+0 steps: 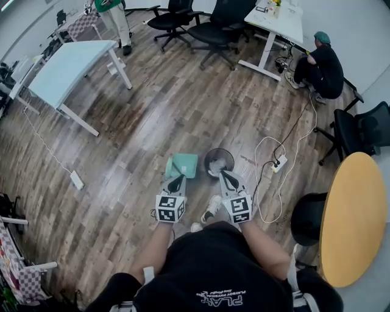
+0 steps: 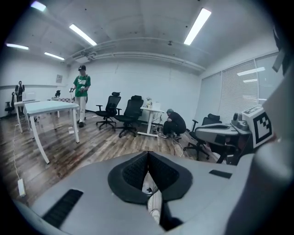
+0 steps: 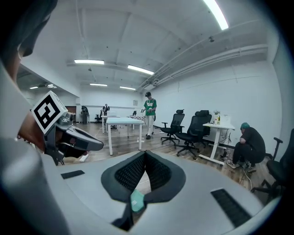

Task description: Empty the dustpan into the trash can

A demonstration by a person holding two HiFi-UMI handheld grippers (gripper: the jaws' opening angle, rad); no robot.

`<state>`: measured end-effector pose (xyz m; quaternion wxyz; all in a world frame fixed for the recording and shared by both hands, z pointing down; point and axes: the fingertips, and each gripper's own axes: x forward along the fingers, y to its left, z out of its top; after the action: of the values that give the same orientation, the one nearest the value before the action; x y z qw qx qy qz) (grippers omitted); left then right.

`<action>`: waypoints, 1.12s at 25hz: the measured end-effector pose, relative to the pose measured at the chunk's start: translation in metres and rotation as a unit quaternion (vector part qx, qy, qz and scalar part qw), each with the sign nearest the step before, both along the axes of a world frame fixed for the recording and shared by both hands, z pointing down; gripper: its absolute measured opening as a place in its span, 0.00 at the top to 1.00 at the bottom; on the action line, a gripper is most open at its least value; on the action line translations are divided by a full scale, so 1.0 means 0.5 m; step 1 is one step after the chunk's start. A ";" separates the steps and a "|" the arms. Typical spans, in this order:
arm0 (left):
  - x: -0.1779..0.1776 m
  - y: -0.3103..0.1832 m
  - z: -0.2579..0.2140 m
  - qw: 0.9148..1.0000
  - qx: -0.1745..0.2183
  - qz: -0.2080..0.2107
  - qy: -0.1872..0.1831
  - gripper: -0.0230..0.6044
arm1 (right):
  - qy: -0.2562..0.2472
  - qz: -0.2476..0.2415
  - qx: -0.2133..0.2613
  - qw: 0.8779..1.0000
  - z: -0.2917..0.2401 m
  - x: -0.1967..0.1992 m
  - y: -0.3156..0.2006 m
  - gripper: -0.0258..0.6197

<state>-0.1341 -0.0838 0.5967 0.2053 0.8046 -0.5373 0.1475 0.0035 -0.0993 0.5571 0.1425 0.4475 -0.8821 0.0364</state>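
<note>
Left gripper [image 1: 177, 180]: jaws closed, empty | Right gripper [image 1: 225, 177]: jaws closed, empty | Green dustpan [image 1: 184, 164]: on wood floor [image 1: 152, 122], frame centre, just left of round trash can [image 1: 218, 161]

One teal dustpan [image 1: 183, 165] and one round trash can [image 1: 219, 162] stand on the floor. There are two grippers: the left gripper [image 1: 176, 181] and the right gripper [image 1: 225, 177]. Two white power strips lie on the floor, the left power strip [image 1: 77, 180] and the right power strip [image 1: 280, 163]. Three tables show plainly: a pale blue table [image 1: 67, 67], a white desk [image 1: 277, 21] and a round yellow table [image 1: 353, 219]. Besides the wearer there are two people, a standing person [image 1: 113, 12] and a crouching person [image 1: 320, 64].
</note>
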 end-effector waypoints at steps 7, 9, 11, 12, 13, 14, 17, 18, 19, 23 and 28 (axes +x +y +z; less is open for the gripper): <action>0.038 0.039 -0.017 1.000 0.017 0.010 -0.008 0.92 | 0.017 -0.025 0.027 0.999 -0.035 0.006 0.058 0.92; 0.046 0.047 -0.024 1.000 0.023 0.014 -0.009 0.92 | 0.028 -0.031 0.035 0.999 -0.038 0.007 0.066 0.92; 0.052 0.053 -0.030 0.999 0.030 0.017 -0.011 0.92 | 0.034 -0.030 0.039 0.998 -0.038 0.011 0.070 0.92; 0.056 0.055 -0.033 0.999 0.033 0.019 -0.013 0.92 | 0.036 -0.028 0.040 0.998 -0.039 0.015 0.072 0.92; 0.059 0.058 -0.037 0.999 0.035 0.022 -0.015 0.92 | 0.037 -0.026 0.041 0.998 -0.040 0.019 0.075 0.92; 0.061 0.060 -0.040 0.999 0.037 0.024 -0.017 0.92 | 0.038 -0.025 0.043 0.998 -0.043 0.022 0.076 0.92; 0.066 0.063 -0.050 0.998 0.043 0.029 -0.027 0.92 | 0.038 -0.018 0.052 0.998 -0.055 0.028 0.078 0.92; 0.069 0.065 -0.052 0.998 0.045 0.031 -0.028 0.92 | 0.037 -0.013 0.055 0.998 -0.056 0.032 0.078 0.92; 0.072 0.068 -0.053 0.998 0.046 0.034 -0.029 0.92 | 0.036 -0.008 0.056 0.998 -0.055 0.035 0.078 0.93; 0.072 0.078 -0.048 0.997 0.047 0.043 -0.037 0.92 | 0.015 0.015 0.043 0.999 -0.045 0.040 0.076 0.92; 0.058 0.078 -0.060 0.997 0.056 0.038 -0.037 0.92 | -0.057 0.050 0.038 0.996 -0.098 0.045 0.058 0.92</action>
<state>-0.1051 -0.0446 0.5669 0.1341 0.8284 -0.5213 0.1546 0.0258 -0.0701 0.5079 0.0731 0.4931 -0.8661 0.0355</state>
